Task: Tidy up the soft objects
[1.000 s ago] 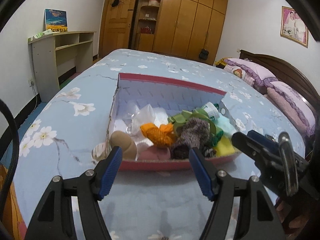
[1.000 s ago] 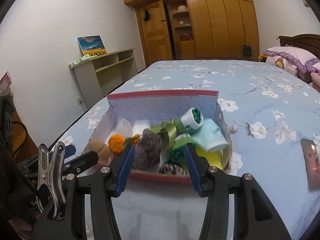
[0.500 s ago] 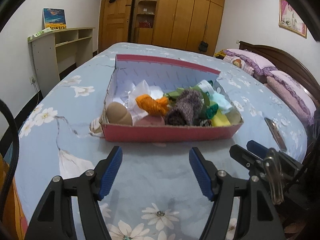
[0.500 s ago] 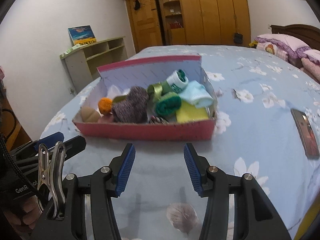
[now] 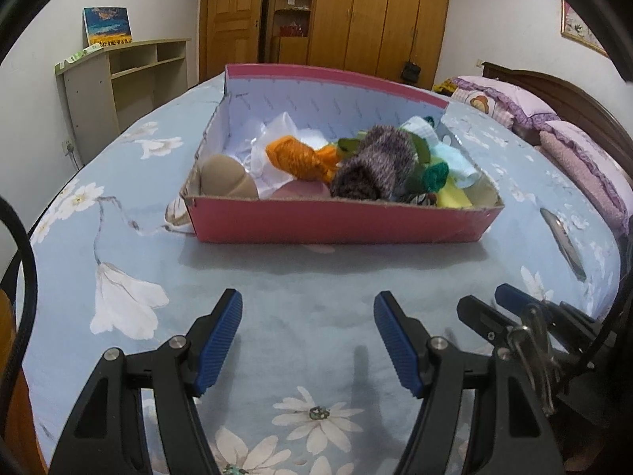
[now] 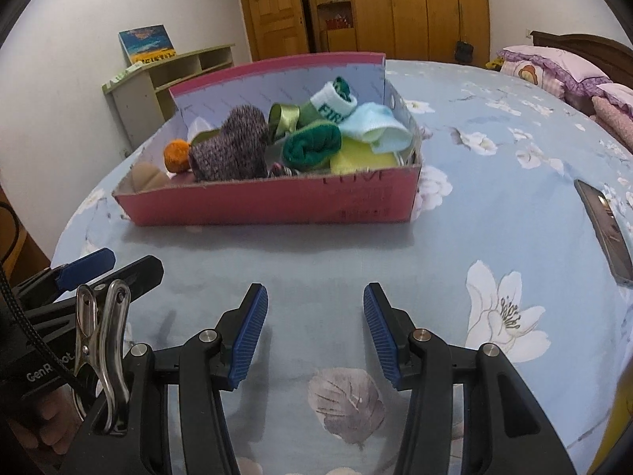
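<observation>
A pink cardboard box (image 5: 336,223) (image 6: 277,204) sits on the flowered bed, holding soft things: a grey-purple knit roll (image 5: 372,166) (image 6: 231,150), an orange knit piece (image 5: 300,156) (image 6: 177,150), a beige sock ball (image 5: 223,176), a green rolled sock (image 6: 312,146), a pale blue sock (image 6: 374,124) and a yellow cloth (image 5: 455,198). My left gripper (image 5: 308,324) hovers open over the bedspread in front of the box, nothing between its blue pads. My right gripper (image 6: 315,320) is likewise open and empty, beside the left gripper (image 6: 85,267).
A phone (image 6: 607,225) (image 5: 561,237) lies on the bedspread right of the box. Pillows (image 5: 573,146) and a wooden headboard are at the far right. A shelf unit (image 5: 118,79) stands by the left wall, wardrobes behind.
Both grippers have dropped lower and pulled back from the box; the box now sits farther ahead and higher in both views. Jaw openings are unchanged.
</observation>
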A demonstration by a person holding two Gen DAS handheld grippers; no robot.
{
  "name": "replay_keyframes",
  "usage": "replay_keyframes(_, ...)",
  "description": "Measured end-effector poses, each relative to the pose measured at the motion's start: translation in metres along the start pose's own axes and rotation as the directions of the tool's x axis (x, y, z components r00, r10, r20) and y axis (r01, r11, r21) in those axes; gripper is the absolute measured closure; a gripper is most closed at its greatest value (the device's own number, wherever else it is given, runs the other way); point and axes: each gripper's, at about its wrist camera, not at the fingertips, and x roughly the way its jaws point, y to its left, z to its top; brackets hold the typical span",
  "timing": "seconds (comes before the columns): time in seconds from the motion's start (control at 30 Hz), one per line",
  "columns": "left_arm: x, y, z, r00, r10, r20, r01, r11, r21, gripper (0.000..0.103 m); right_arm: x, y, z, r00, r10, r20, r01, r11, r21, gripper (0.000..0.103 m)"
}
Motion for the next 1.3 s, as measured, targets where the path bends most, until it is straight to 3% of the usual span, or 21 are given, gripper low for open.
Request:
replay_keyframes(0.37, 0.024, 0.005, -0.007, 0.998, 0.02, -0.056, -0.021, 0.999, -0.024, 0.03, 0.012, -0.003, -0.006, 1.0, -0.015, -0.025, 0.015, 1.0, -0.003, 0.051)
replay_keyframes(0.67, 0.03, 0.005, -0.01, 0.998, 0.027, -0.056, -0.029, 0.999, -0.032, 0.03, 0.019, 0.004, -0.012, 0.999, -0.05, -0.02, 0.05, 0.998, -0.03, 0.051)
replay_keyframes(1.3, 0.031, 0.002, -0.019, 0.999, 0.032, -0.04, -0.033, 0.999, -0.017, 0.027, 0.018, 0.006, -0.017, 0.999, -0.046, 0.0, 0.046, 0.999, -0.023, 0.05)
